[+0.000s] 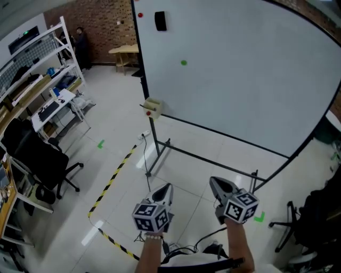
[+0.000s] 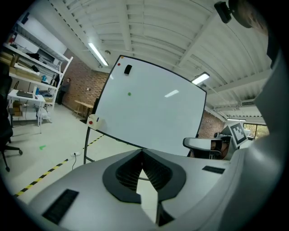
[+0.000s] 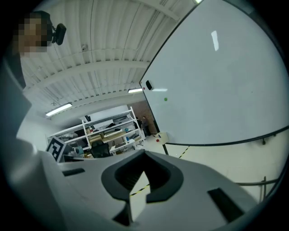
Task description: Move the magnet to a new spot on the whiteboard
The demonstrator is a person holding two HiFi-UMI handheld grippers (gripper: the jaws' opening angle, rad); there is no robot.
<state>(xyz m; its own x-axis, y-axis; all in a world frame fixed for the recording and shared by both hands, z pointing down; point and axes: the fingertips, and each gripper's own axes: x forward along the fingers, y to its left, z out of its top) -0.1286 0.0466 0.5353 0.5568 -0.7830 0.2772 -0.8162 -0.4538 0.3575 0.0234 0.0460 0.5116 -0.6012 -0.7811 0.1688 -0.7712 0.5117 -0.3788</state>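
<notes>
The whiteboard [image 1: 240,80] fills the upper right of the head view, standing on a black frame. The green magnet [image 1: 184,63] sits on its upper left area, below and right of a black eraser [image 1: 160,21] and a red magnet [image 1: 140,15] near the top left corner. At the bottom centre, the left gripper [image 1: 168,187] and right gripper [image 1: 213,181] hang well apart from the board. Both have their jaws clenched together with nothing between them.

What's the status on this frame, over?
Left tool and right tool both shut, empty, short of the whiteboard. Green magnet on it, untouched. Nothing in the way.
</notes>
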